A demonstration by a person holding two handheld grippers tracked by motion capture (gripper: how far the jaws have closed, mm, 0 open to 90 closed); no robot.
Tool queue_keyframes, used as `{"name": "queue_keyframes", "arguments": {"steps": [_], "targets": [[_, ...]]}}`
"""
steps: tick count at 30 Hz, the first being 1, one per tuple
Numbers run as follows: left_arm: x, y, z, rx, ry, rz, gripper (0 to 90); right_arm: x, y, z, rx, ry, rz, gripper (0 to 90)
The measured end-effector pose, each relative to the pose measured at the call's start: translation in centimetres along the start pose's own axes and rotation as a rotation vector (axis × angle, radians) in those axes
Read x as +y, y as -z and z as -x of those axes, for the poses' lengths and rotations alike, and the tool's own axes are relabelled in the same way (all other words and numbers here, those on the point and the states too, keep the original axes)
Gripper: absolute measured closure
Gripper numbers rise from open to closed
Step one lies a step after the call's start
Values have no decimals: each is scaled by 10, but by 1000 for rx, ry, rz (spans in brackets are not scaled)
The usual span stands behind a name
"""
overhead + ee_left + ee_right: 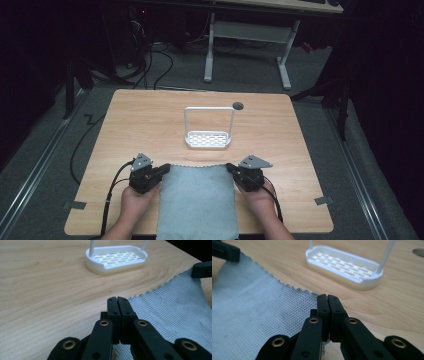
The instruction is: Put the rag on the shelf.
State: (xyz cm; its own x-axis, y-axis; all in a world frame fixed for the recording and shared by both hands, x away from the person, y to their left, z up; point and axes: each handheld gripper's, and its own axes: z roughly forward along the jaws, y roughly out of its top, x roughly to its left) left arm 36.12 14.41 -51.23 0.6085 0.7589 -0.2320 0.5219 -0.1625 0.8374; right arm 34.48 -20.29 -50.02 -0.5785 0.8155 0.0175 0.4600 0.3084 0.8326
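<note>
Down at the near edge of the wooden counter, a grey cloth lies flat, its near end hanging over the counter's near edge between the person's forearms. Its far edge is scalloped and runs from one gripper across to the other.

At the cloth's far left corner sits the left gripper, held in the person's left hand. In the left gripper view its jaws are pressed together on the corner of the cloth, with the woven fabric spreading away to the right and a fold of it showing beneath the jaws.

At the far right corner sits the right gripper, held in the right hand. In the right gripper view its jaws are likewise closed on the cloth at its corner, with the fabric stretching off to the left and a bit of its edge showing below the linkage.

Farther out, near the middle of the counter, stands a white rack: a slotted oval tray with a tall thin hoop handle rising over it. It is well apart from the cloth and from both grippers. Beyond it, near the far edge, there is a small dark round spot in the counter top.
</note>
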Motion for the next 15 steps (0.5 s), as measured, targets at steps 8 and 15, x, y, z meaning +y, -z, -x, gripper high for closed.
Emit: {"name": "queue_keyframes", "arguments": {"steps": [8,15], "targets": [[4,2,20,-26,-82,78,894,-11,24,4,-23,-45,90,893],[10,6,29,-32,-82,111,894,-4,41,3,-44,-28,148,894]]}}
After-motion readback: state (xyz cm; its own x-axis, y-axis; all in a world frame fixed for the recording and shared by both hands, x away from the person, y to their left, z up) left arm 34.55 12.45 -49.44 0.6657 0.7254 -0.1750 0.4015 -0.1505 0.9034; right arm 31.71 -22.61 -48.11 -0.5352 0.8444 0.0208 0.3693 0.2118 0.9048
